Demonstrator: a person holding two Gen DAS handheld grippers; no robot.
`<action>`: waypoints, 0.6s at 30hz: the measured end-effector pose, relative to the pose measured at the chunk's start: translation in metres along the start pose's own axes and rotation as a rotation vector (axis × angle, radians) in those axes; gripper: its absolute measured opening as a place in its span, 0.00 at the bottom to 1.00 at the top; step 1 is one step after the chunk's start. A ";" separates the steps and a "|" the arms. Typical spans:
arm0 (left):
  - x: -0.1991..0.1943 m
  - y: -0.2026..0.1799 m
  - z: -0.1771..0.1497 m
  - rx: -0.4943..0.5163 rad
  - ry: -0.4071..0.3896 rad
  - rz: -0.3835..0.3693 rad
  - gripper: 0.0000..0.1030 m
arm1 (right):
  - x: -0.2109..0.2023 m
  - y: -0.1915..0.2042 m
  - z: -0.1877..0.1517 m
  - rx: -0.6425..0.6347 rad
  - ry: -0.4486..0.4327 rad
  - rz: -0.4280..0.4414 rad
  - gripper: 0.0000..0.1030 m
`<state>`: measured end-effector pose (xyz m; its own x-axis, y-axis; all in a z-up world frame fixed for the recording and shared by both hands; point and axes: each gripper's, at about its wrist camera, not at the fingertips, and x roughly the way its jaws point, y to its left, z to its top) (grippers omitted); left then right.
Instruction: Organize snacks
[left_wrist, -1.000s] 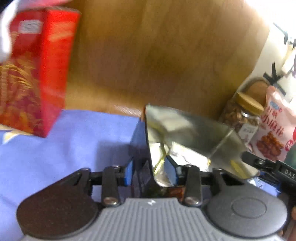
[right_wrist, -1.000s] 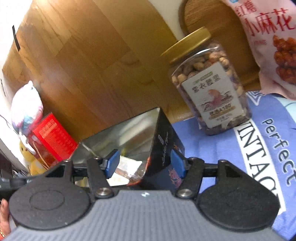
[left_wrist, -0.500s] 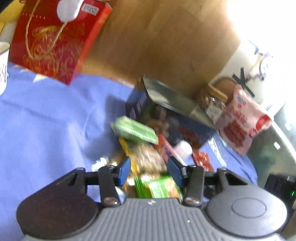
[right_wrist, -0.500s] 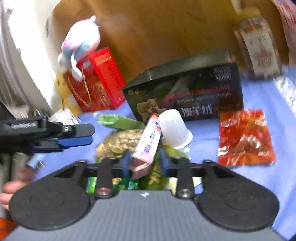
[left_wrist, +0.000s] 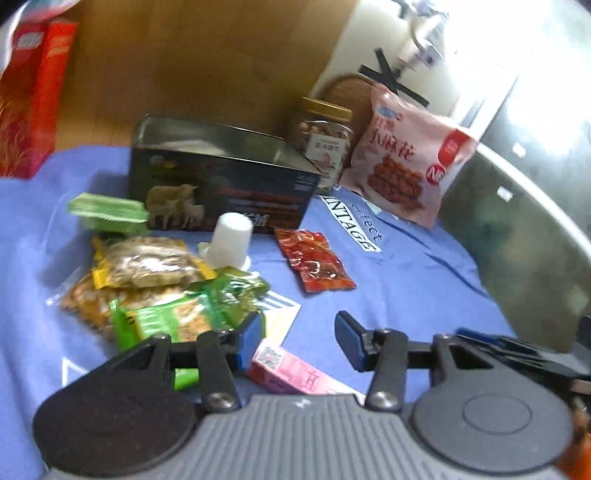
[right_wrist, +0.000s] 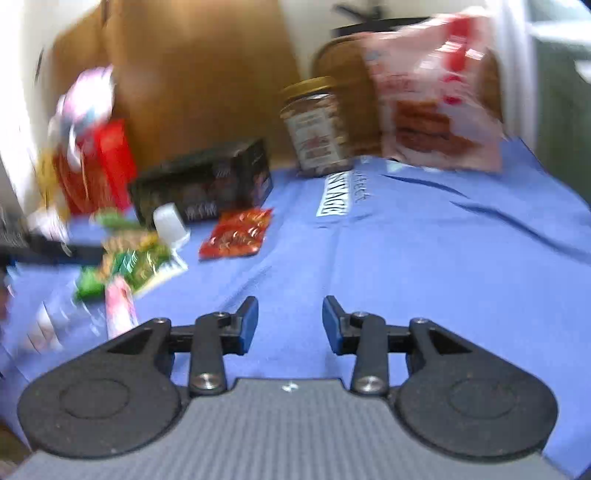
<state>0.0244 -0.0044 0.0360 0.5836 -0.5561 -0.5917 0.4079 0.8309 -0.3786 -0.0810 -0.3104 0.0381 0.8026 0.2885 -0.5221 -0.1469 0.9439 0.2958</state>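
Both claws, left (left_wrist: 299, 341) and right (right_wrist: 290, 325), hang spread and empty over the blue-clothed table (right_wrist: 424, 266). A pink snack box (left_wrist: 295, 376) lies below the left claw; beyond it, green and yellow snack packets (left_wrist: 159, 288) heap before an open-topped black box (left_wrist: 221, 184).

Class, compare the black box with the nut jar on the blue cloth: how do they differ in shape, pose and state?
The black box is wide, low and rectangular; the nut jar is tall and round. The box stands open at the top, while the jar is closed by a gold lid. The box is opaque and dark; the jar is clear, showing its nuts. Both stand upright at the back of the blue cloth.
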 end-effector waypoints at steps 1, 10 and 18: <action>0.002 -0.005 -0.001 0.026 0.000 0.023 0.44 | -0.003 0.008 -0.006 -0.005 0.002 0.039 0.41; 0.016 0.000 -0.006 0.125 0.062 0.127 0.41 | 0.010 0.059 -0.043 -0.106 0.089 0.281 0.31; 0.006 -0.009 -0.022 0.083 0.099 0.066 0.35 | 0.030 0.047 -0.036 -0.103 0.053 0.168 0.18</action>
<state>0.0085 -0.0150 0.0203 0.5411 -0.4919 -0.6821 0.4294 0.8590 -0.2788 -0.0843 -0.2511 0.0077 0.7307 0.4487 -0.5145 -0.3368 0.8925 0.3000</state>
